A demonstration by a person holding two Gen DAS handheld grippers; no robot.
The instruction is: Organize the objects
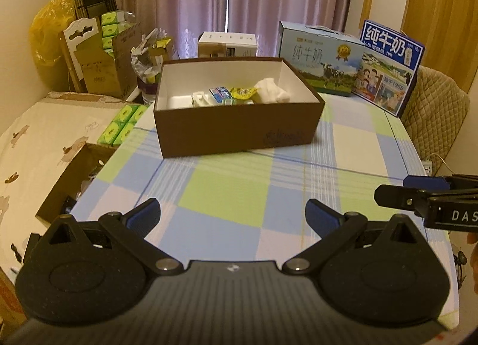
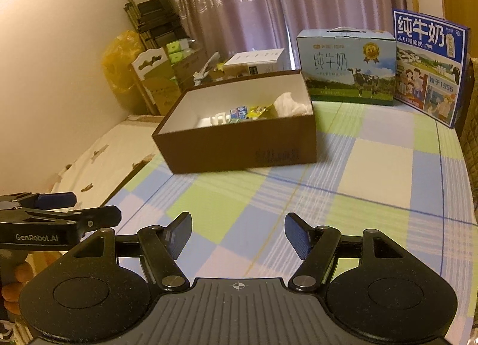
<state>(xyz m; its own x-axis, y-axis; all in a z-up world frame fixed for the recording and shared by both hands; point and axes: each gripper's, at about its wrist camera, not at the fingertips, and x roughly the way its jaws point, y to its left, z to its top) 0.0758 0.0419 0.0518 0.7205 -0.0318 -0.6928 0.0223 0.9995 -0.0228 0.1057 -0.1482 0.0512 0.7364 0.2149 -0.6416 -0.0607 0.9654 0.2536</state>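
Observation:
An open brown box (image 1: 233,130) with a white inside stands on the checked tablecloth; it also shows in the right wrist view (image 2: 239,148). Inside lie a white plastic piece (image 1: 200,98), a blue-and-white packet (image 1: 220,92), a yellow wrapper (image 1: 242,92) and a crumpled white tissue (image 1: 273,89). My left gripper (image 1: 233,216) is open and empty, held above the cloth in front of the box. My right gripper (image 2: 237,234) is open and empty, beside the left one and equally short of the box. Each gripper shows at the edge of the other's view.
Two milk cartons (image 1: 321,61) (image 1: 388,70) and a white box (image 1: 227,43) stand behind the brown box. Green tissue packs (image 1: 122,124) and an open cardboard box (image 1: 74,183) lie left of the table. A quilted chair back (image 1: 433,115) is at the right.

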